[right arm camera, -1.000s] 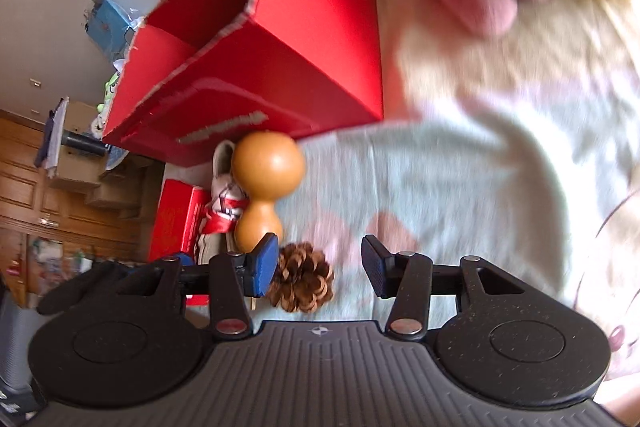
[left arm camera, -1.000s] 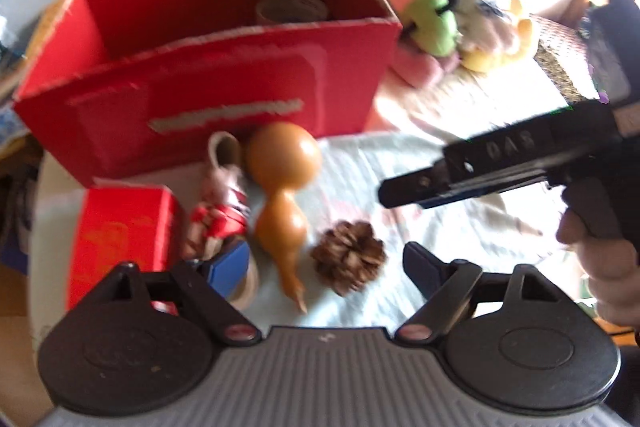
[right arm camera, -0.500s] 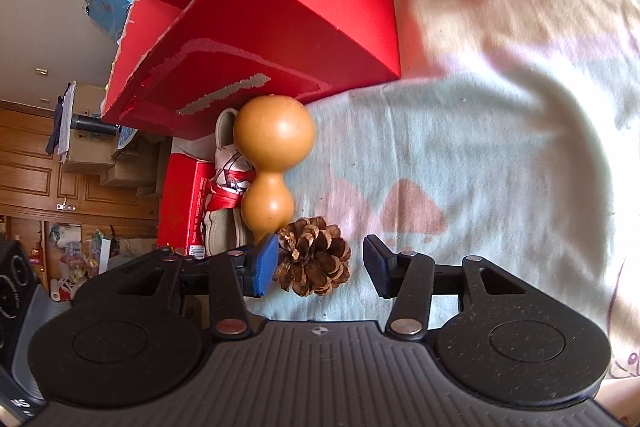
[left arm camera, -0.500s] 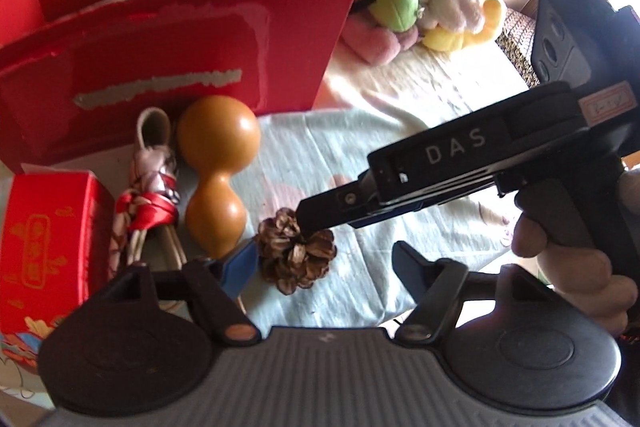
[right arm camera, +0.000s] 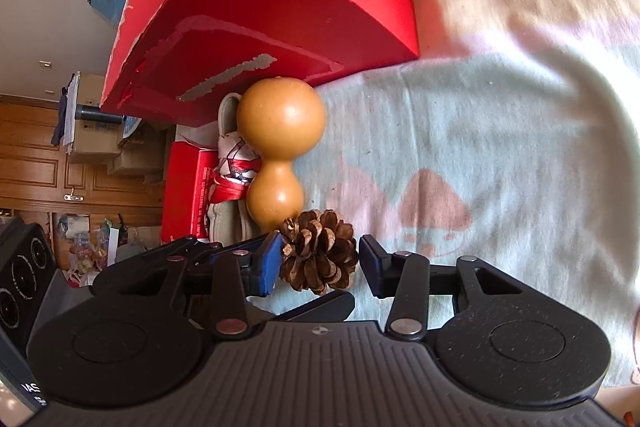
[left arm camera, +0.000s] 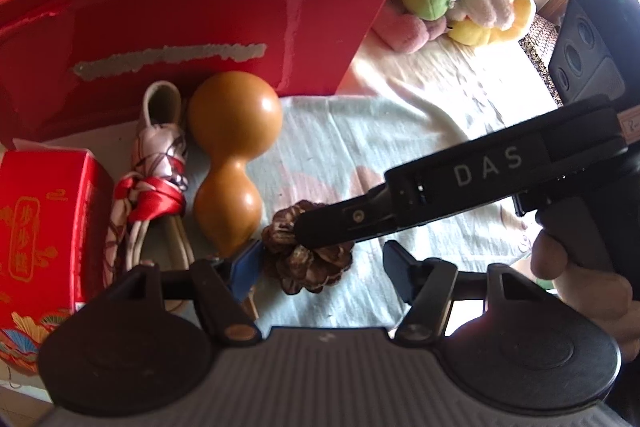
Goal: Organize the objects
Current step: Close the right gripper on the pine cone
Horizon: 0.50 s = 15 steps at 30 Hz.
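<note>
Both tongs crowded the brown scaly pine cone: right tongs, just narrowing, straddled it unclamped; left tongs, also narrowing, bracketed it apart.

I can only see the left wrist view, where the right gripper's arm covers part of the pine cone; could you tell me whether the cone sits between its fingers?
Observer: Yes. In the right wrist view the pine cone lies on the cloth, between the two fingers of the right gripper.
Operator: Thank you. Are its pads pressing on the cone yet?
Observer: Not yet. The blue pad is right beside the cone and the other pad stands slightly apart from it. The jaws have just been closing.
</note>
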Each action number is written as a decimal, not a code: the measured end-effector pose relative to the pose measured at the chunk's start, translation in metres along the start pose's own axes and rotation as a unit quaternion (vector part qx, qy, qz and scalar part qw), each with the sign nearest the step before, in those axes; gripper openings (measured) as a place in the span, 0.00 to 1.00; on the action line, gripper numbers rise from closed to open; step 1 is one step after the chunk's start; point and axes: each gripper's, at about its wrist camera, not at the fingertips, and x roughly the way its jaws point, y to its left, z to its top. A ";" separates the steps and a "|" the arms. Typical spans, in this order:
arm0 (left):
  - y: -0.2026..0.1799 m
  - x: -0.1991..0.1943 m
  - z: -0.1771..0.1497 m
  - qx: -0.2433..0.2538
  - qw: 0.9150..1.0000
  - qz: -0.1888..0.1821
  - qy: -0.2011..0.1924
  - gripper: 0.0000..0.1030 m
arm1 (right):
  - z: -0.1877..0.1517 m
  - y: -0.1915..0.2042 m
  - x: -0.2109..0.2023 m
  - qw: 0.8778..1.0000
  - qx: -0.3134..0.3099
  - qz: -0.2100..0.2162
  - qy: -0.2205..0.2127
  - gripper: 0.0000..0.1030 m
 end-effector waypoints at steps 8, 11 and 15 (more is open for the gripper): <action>0.004 0.008 -0.002 -0.007 1.000 0.010 0.010 0.57 | -0.001 -0.005 0.001 1.000 0.012 0.012 0.011 0.45; 0.005 0.009 -0.002 -0.010 1.000 0.016 0.009 0.52 | -0.003 -0.002 -0.001 1.000 0.004 0.009 0.007 0.45; 0.005 0.009 -0.001 -0.014 1.000 0.018 0.009 0.51 | -0.004 -0.005 -0.004 1.000 0.007 0.010 0.005 0.44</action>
